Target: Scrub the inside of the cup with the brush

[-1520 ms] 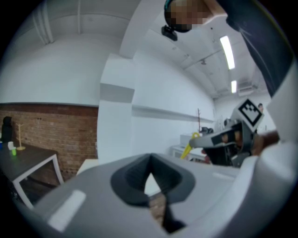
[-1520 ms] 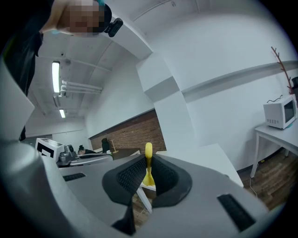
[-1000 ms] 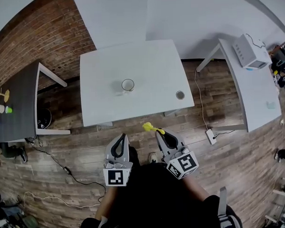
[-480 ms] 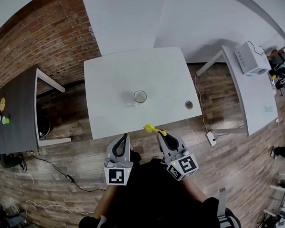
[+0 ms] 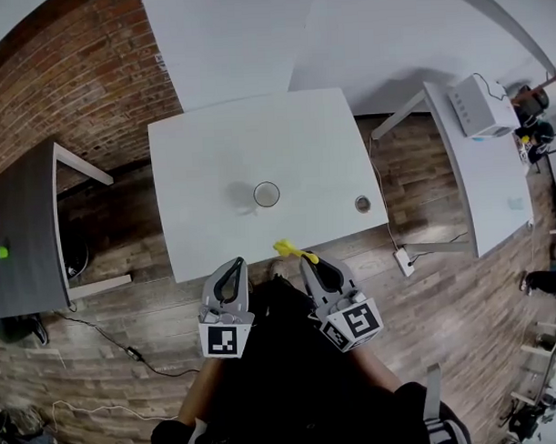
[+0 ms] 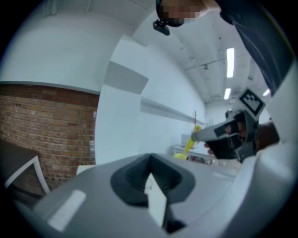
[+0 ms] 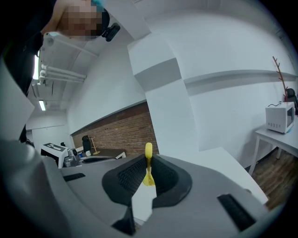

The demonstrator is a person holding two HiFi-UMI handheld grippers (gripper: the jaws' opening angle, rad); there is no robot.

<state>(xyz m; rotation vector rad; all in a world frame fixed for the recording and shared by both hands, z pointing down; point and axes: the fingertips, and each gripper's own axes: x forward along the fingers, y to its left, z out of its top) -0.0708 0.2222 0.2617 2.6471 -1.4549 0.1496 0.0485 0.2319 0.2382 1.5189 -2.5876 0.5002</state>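
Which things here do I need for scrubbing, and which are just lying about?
For the job: cup; brush, clamped in the right gripper's jaws.
Lying about: small round object right of the cup; white appliance at far right.

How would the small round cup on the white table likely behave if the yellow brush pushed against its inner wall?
The small round cup stands upright, unbraced, on the white table, so it would probably slide or tip. It looks small, so likely light. The empty left gripper might steady it.
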